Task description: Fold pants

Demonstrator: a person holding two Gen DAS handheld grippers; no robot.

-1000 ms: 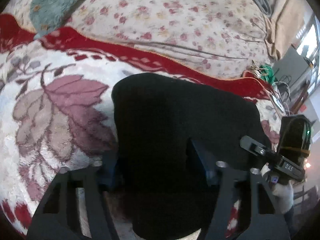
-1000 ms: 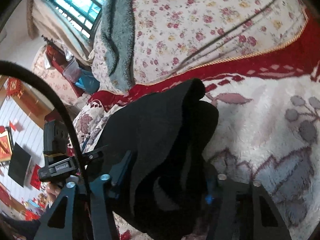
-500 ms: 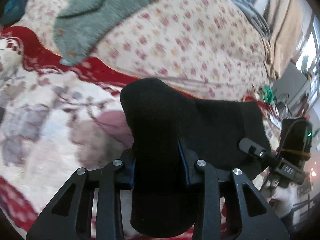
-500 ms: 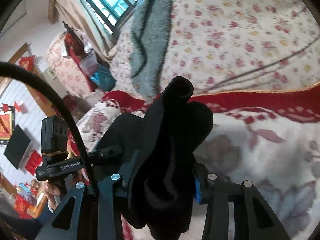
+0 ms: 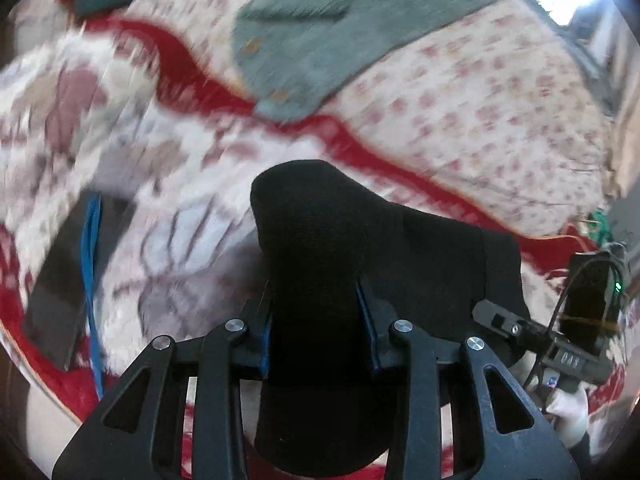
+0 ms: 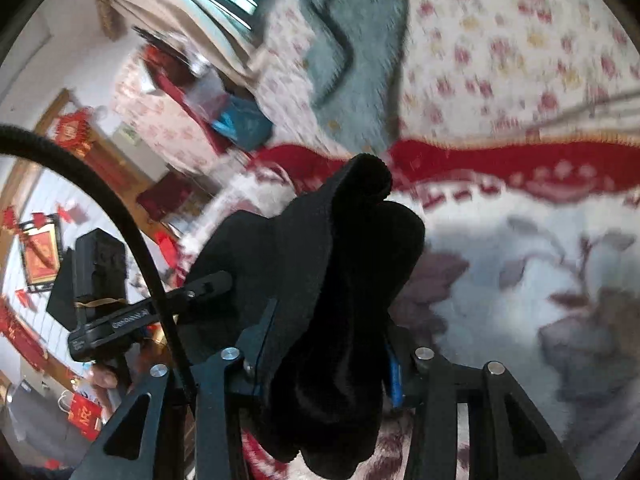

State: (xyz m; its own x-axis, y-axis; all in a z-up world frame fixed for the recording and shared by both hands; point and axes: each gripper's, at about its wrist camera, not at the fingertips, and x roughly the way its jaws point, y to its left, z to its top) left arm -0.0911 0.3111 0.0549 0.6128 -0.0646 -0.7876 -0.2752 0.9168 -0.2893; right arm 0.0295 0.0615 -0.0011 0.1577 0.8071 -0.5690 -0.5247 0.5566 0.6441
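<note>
Both grippers are clamped on the black pants [image 5: 320,248]: left gripper [image 5: 318,320] and right gripper [image 6: 328,344] each pinch a bunched edge, lifted over the floral blanket [image 5: 168,208]. Fold looks mid-way; laying it flat toward 12 o'clock is left, I'd guess.

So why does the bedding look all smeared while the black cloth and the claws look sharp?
Left wrist view: the floral blanket streaks with motion blur, while the black pants and the left claw gripping them stay crisp; window glare burns out the top right. Right wrist view: same smear on the quilt, sharp right claw, and the fisheye bends everything near the edges.
</note>
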